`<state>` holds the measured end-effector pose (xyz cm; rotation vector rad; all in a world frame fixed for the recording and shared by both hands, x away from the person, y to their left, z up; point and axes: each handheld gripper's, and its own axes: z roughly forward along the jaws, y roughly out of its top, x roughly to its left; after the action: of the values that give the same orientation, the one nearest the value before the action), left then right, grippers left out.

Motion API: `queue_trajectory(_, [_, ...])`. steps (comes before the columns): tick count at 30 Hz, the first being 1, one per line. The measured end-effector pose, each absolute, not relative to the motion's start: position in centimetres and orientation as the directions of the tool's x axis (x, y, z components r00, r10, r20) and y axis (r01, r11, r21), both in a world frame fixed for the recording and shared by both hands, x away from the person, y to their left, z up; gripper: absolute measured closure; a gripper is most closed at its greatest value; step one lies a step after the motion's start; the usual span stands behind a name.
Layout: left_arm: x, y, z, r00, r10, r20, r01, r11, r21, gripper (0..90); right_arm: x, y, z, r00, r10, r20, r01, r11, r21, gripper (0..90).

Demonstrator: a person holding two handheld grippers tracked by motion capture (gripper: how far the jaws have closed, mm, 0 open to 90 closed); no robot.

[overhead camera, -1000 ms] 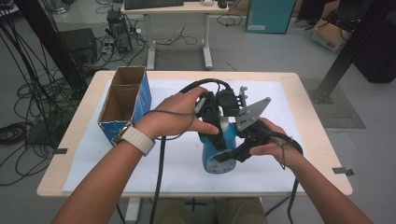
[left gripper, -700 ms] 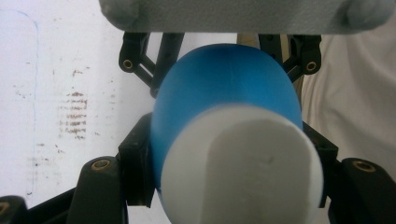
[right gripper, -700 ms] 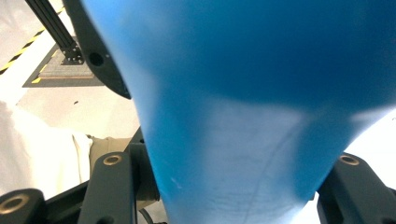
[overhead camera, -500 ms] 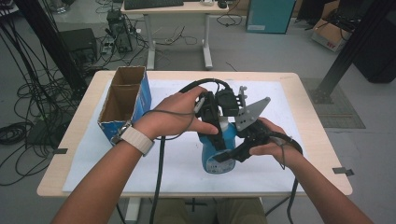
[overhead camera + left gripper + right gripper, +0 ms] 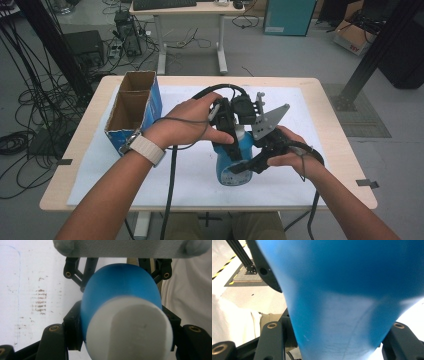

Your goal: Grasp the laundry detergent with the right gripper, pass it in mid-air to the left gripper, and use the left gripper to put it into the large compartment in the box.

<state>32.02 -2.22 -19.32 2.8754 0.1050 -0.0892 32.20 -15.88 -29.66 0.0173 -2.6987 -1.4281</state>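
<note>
A blue bottle [image 5: 231, 167] with a white cap [image 5: 130, 332] is held upright over the white sheet, its base near the paper. My left gripper [image 5: 231, 131] comes in from the left and is shut on the bottle's upper part; in the left gripper view the cap faces the camera with the blue body [image 5: 120, 282] behind it, between the black jaws. My right gripper [image 5: 248, 164] is shut on the bottle's lower body from the right, and the blue bottle [image 5: 342, 290] sits between its jaws in the right gripper view.
An open blue cardboard box [image 5: 132, 107] with a divider stands at the table's left. A white sheet [image 5: 190, 180] covers most of the wooden table [image 5: 330, 125]. Cables trail from both grippers toward the near edge.
</note>
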Motion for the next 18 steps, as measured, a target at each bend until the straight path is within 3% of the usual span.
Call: queue_trajectory(18, [32.15,-2.29,-19.42,0.995,0.058,-0.079,0.075,-0.966,0.248,37.6,32.25,-15.96,-29.79,-0.996,-0.053,0.072,0.030,0.566,0.824,43.0])
